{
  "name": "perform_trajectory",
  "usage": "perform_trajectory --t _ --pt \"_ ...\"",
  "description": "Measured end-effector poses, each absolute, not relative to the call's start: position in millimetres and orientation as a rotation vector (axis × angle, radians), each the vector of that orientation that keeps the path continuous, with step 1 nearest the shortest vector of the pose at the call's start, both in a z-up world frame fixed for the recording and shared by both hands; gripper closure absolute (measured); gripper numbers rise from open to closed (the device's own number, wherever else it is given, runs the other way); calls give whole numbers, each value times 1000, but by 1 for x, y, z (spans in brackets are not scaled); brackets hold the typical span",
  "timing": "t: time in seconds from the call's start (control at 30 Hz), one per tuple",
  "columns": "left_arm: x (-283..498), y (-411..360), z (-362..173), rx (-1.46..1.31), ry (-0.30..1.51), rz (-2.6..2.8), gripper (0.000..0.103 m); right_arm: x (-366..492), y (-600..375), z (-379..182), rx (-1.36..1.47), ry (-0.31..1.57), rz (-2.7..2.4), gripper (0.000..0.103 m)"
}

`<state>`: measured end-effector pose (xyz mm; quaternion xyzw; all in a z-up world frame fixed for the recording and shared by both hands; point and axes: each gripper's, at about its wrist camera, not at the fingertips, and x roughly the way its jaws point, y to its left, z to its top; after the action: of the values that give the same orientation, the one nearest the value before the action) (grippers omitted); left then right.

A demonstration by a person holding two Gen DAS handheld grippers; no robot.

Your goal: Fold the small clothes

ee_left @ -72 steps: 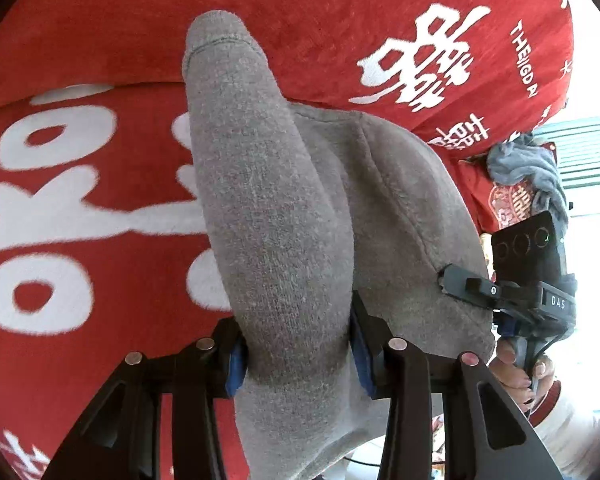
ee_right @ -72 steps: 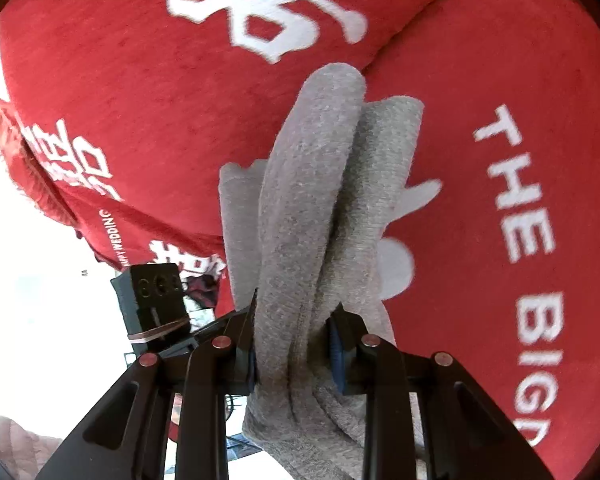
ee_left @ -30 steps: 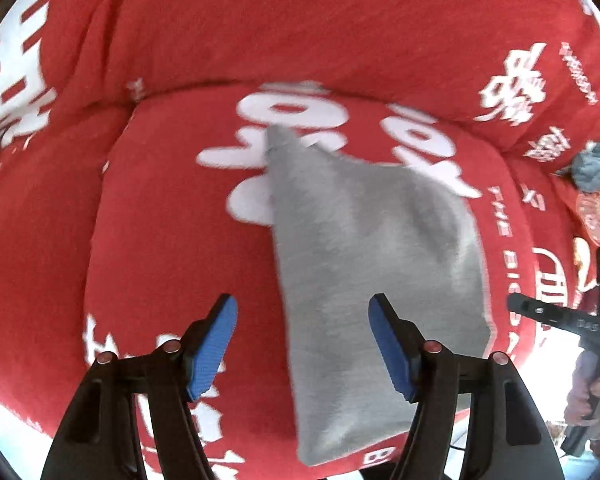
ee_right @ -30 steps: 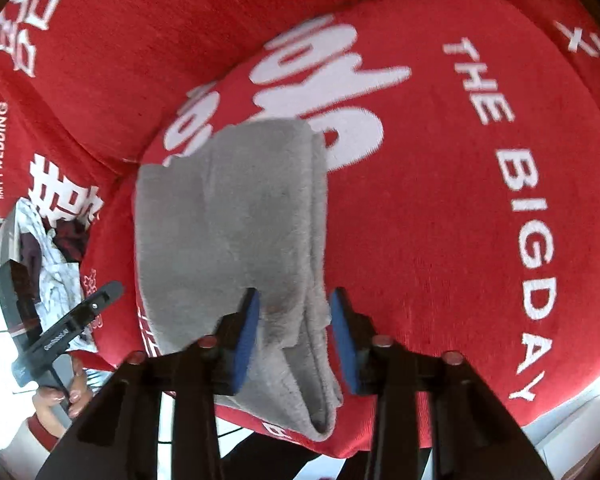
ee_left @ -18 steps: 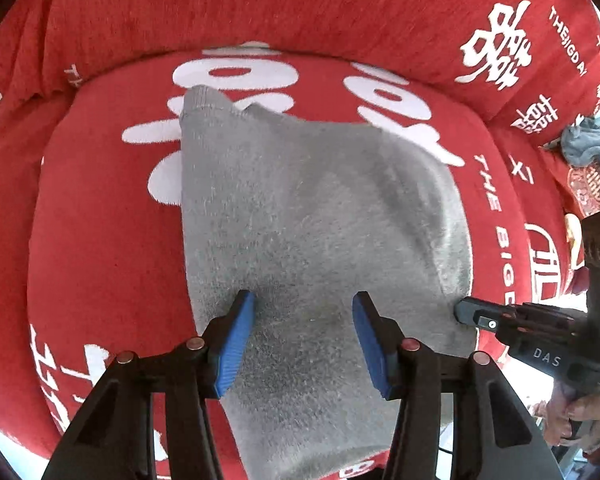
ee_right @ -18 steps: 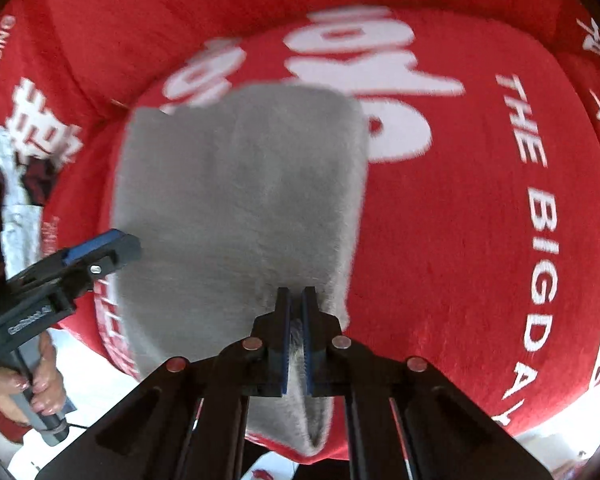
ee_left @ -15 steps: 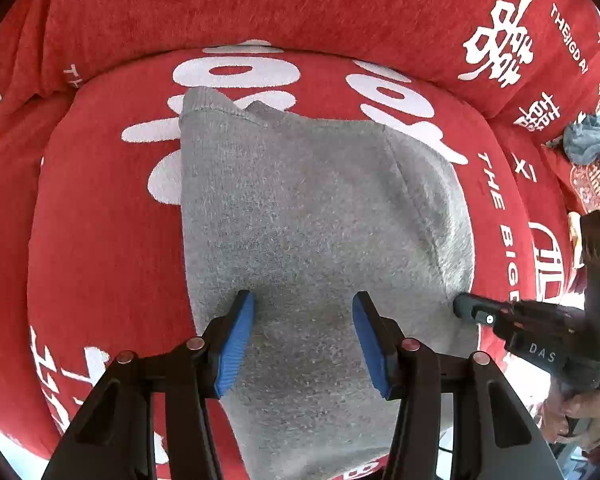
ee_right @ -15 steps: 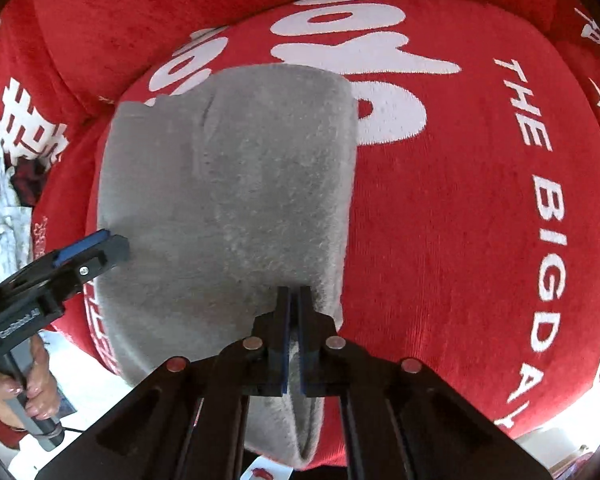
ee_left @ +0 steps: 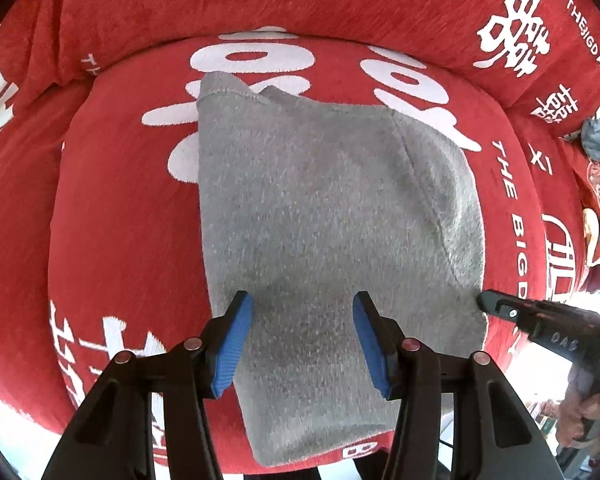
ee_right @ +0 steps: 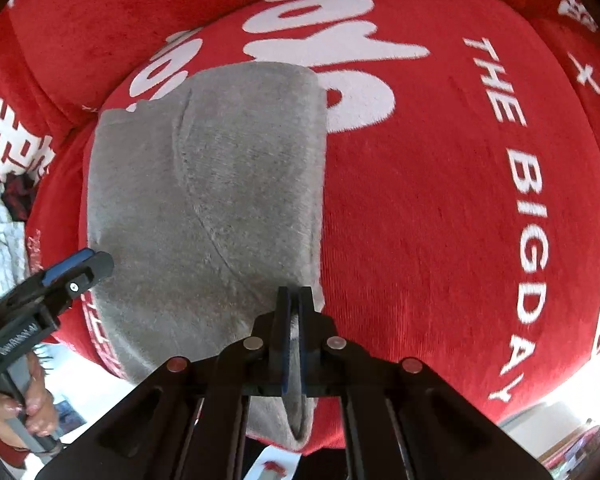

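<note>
Grey garment (ee_left: 320, 216) lies folded flat on the red cushion (ee_left: 112, 216) with white lettering. Right gripper (ee_right: 294, 300) pinches its near right edge, jaws pressed together. Left gripper (ee_left: 302, 328) hovers over its near end, blue pads (ee_left: 230, 344) spread wide.

Both grippers are black, with ribbed blue pads (ee_left: 230, 344) and round silver screws (ee_left: 192, 344). The right gripper (ee_left: 540, 322) bears white lettering. Bare fingers (ee_right: 36, 410) wrap a grey handle.
</note>
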<state>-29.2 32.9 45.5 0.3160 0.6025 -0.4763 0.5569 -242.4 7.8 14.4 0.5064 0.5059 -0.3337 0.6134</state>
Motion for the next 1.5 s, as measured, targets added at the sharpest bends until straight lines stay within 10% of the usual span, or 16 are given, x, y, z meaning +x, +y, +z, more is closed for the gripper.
perform_trajectory --t 0.97,1.07,1.13,1.27,1.5 --pt "-44 71 144 810 1434 -1059 48 -233 48 109 1098 1233 -776 98" --pt "-41 70 163 791 1393 -1044 16 -230 51 125 1075 1221 -776 98" --pt "-39 69 176 774 1354 -1043 16 -226 51 135 1060 1219 -783 97" --pt "-34 66 186 749 1366 -1033 16 -219 48 147 1044 1212 -793 68" --pt "-26 69 191 705 1381 -1018 16 -210 44 166 1003 1198 -830 48"
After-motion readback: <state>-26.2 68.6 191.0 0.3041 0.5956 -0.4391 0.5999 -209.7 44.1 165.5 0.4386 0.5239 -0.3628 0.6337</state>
